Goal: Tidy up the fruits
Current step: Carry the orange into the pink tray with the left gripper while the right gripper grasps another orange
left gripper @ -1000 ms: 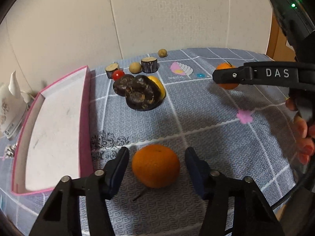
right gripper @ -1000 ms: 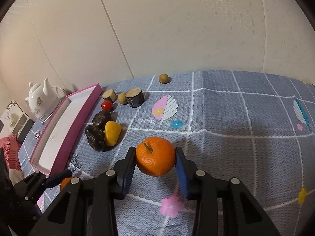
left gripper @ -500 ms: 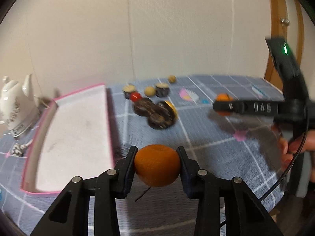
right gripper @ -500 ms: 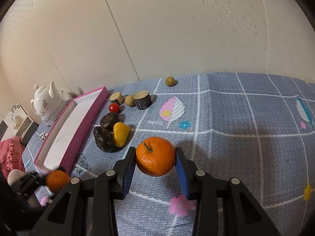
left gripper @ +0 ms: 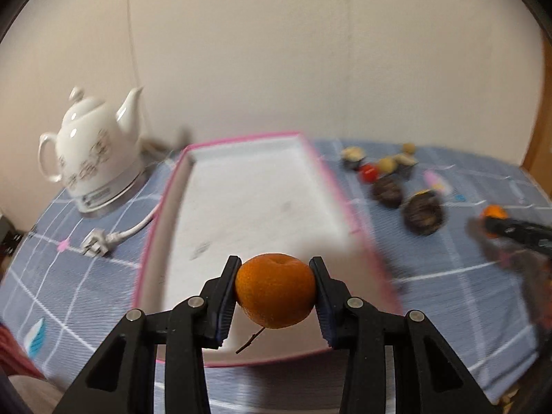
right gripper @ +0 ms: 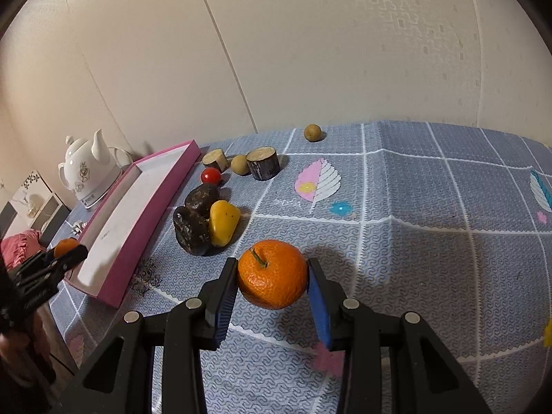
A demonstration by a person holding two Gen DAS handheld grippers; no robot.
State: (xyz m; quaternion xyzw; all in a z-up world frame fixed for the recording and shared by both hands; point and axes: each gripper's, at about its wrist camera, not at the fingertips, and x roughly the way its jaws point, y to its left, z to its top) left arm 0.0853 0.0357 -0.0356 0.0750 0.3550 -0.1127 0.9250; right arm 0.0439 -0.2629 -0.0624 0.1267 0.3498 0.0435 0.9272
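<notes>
Left gripper [left gripper: 276, 291] fingers clamp a round, dimpled orange mandarin [left gripper: 275, 291], twig at 7 o'clock; right gripper [right gripper: 272, 276] fingers clamp a green-stemmed orange mandarin [right gripper: 272, 273].

Left gripper [left gripper: 276, 291] clamps orange [left gripper: 275, 291] over pink tray [left gripper: 348, 203].

A worktop under a blue-grey patterned cloth [right gripper: 431, 248] is carrying a shallow pink-rimmed tray [right gripper: 151, 203], a white ceramic teapot [right gripper: 88, 169], two dark lumpy fruits [right gripper: 193, 220], a yellow fruit [right gripper: 223, 222], a small red tomato [right gripper: 211, 175] and two cut log stubs [right gripper: 264, 163].
</notes>
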